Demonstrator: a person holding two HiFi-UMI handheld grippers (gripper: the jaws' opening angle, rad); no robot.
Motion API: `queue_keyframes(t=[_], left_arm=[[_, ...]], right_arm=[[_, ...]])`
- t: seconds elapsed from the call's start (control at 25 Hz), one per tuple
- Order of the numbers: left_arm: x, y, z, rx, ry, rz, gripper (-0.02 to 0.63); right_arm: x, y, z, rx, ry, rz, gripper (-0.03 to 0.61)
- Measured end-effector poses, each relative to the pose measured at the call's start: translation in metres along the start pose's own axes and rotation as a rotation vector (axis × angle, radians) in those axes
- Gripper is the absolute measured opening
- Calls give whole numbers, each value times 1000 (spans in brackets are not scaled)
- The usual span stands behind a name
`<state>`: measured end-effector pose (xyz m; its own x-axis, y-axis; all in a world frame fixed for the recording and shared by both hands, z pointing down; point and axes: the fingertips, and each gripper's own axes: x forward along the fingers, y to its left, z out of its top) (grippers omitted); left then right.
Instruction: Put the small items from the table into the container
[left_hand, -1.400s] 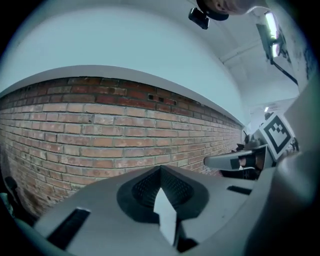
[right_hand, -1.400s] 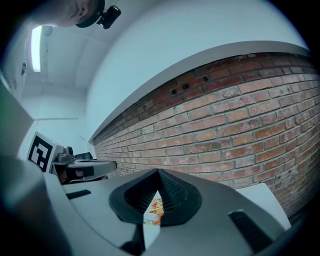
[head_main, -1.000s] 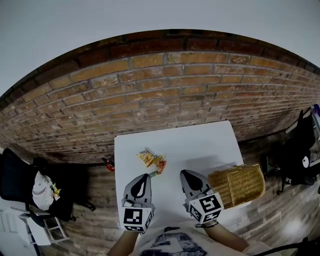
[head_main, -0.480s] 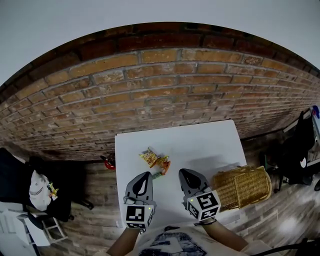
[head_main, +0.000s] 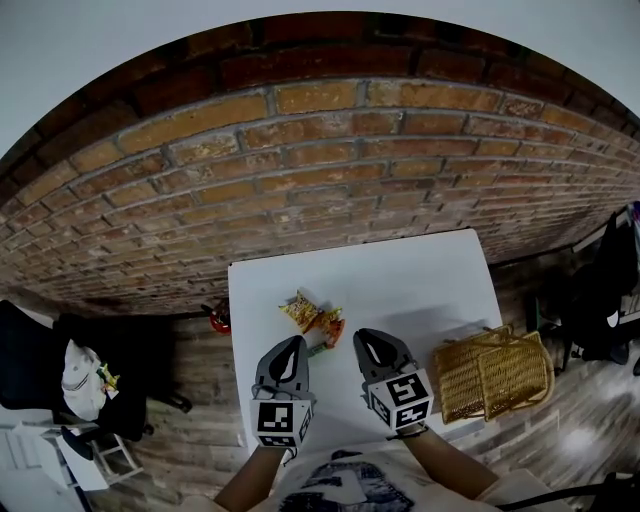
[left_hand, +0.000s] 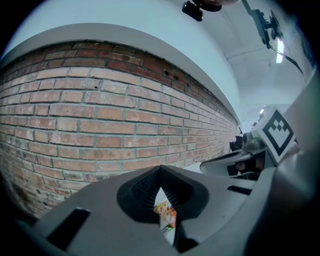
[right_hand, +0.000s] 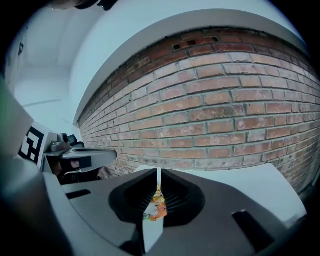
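Small pile of yellow and orange snack packets (head_main: 313, 317) lies on the white rectangular desk (head_main: 400, 280), left of its middle, loose, nothing touching it. A greenish packet end sticks out at the pile's 6 o'clock.

Left hand-held gripper (head_main: 292, 343) is at 7 o'clock of the pile, tips just beside it. Right hand-held gripper (head_main: 361, 336) is at 4 o'clock, near but apart. Both are grey with a black-and-white marker cube at the back. They point toward 12 o'clock, away from the person, nose tilted down, side by side.

Left gripper view: left hand-held gripper (left_hand: 160, 175) has its jaw tips together with nothing held; the packets (left_hand: 166, 215) show through the gap below the tips. Right gripper view: right hand-held gripper (right_hand: 158, 172) is closed to a thin slit, empty, with the packets (right_hand: 157, 206) ahead on the desk.

Bare forearms enter from 6 o'clock, one behind each gripper.

Tan woven wicker basket (head_main: 495, 375) sits at 4 o'clock of the pile, at the desk's right near edge, well apart from the packets.

Red-brown brick wall (head_main: 320, 170) is at 12 o'clock. Black chair (head_main: 40, 360) is at 9 o'clock on the wooden plank floor (head_main: 190, 380).
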<state>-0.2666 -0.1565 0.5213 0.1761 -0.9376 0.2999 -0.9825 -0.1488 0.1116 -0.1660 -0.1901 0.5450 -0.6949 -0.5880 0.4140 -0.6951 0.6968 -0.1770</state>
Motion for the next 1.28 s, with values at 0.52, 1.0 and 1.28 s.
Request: queue_keyframes(t=[0.52,1.0,1.28], left_arm=[[26,3,-39,-12,93,-2,49],[42,18,-56,-10,145,5,49],[49,25,-65,-24,165,-7,49]], right_arm=[[46,-8,-38,76,79,43,271],[91,0,-88,26,254,89,307],[113,-3,-113,31,332,64,308]])
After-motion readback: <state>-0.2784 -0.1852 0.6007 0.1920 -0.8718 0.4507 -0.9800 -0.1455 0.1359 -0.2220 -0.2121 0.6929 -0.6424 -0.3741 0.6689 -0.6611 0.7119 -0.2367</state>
